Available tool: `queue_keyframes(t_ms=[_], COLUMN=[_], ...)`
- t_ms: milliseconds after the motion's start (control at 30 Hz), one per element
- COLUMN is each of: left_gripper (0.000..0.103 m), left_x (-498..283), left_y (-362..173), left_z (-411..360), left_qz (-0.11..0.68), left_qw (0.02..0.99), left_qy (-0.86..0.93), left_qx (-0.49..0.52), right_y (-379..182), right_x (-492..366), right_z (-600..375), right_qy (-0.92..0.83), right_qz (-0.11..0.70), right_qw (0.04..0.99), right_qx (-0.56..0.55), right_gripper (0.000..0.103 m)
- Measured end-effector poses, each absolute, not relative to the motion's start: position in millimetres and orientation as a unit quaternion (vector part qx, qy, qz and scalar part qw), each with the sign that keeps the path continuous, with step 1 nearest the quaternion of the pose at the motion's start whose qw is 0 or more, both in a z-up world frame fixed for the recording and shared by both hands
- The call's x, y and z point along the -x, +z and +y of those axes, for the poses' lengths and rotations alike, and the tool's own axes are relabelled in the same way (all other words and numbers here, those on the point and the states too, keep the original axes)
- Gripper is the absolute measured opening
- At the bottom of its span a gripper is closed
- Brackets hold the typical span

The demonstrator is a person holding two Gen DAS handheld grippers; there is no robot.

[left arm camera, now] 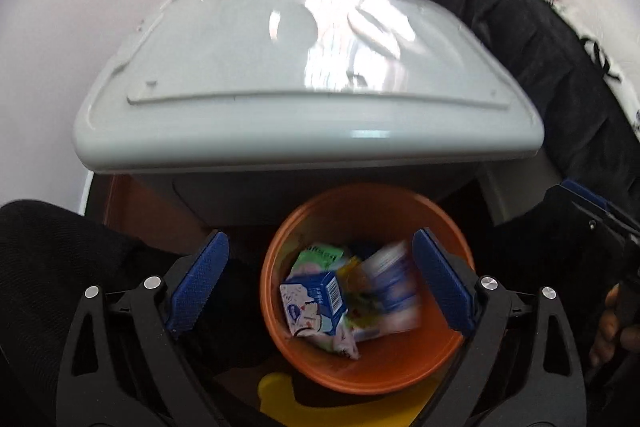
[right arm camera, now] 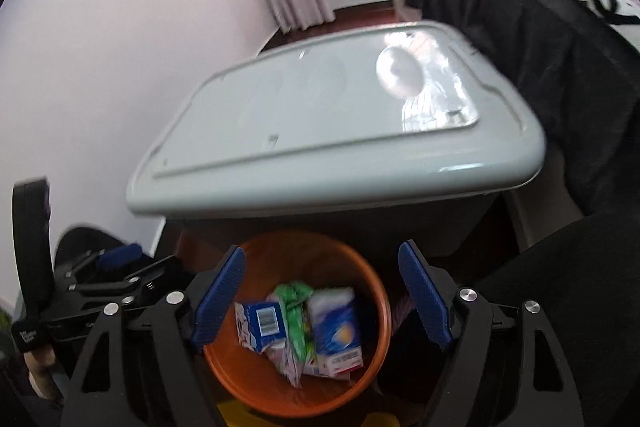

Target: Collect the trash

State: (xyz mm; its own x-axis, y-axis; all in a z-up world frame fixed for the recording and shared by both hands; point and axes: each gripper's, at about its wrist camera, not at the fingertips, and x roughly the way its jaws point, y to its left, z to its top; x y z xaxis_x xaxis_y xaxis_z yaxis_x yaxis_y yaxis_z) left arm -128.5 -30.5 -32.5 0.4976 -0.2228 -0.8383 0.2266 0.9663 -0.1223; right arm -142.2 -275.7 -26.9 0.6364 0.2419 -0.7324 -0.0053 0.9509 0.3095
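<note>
An orange bin [left arm camera: 432,363] stands on the floor below both grippers and also shows in the right wrist view [right arm camera: 240,371]. It holds a blue-and-white milk carton [left arm camera: 312,303], a green wrapper [left arm camera: 320,255] and a blurred blue-and-white carton [left arm camera: 394,291]. The same cartons [right arm camera: 262,323] [right arm camera: 336,331] and the green wrapper [right arm camera: 294,311] lie in it in the right wrist view. My left gripper [left arm camera: 320,283] is open and empty above the bin. My right gripper [right arm camera: 320,299] is open and empty above it too. The left gripper [right arm camera: 116,259] shows at the left of the right wrist view.
A pale grey lidded storage box [left arm camera: 308,75] [right arm camera: 332,131] stands just behind the bin. Black cloth [left arm camera: 540,47] covers furniture to the right. A white wall [left arm camera: 80,7] is on the left. Something yellow [left arm camera: 276,399] lies on the floor by the bin.
</note>
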Motion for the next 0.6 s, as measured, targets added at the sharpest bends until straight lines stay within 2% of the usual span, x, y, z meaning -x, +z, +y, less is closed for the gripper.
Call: queue_keyframes(t_ms=[200, 400, 600], left_gripper=[0.091, 0.092, 0.093], left_x=[118.5, 79.9, 27.6], left_y=[-10.8, 12.5, 24.7], left_z=[-35.3, -34.9, -30.9], left_qz=[0.441, 0.404, 0.381], left_qw=[0.888, 0.907, 0.919], left_qy=[-0.125, -0.112, -0.099], left_qx=[-0.026, -0.030, -0.027], right_y=[-17.2, 8.2, 20.9], right_x=[121.0, 75.2, 21.9], right_z=[-293.5, -303.0, -304.2], right_qy=[0.052, 0.041, 0.023], right_qz=[0.411, 0.384, 0.363], right_qw=[0.898, 0.914, 0.926], right_qx=[-0.146, -0.120, -0.098], right_gripper=[0.082, 0.094, 0.098])
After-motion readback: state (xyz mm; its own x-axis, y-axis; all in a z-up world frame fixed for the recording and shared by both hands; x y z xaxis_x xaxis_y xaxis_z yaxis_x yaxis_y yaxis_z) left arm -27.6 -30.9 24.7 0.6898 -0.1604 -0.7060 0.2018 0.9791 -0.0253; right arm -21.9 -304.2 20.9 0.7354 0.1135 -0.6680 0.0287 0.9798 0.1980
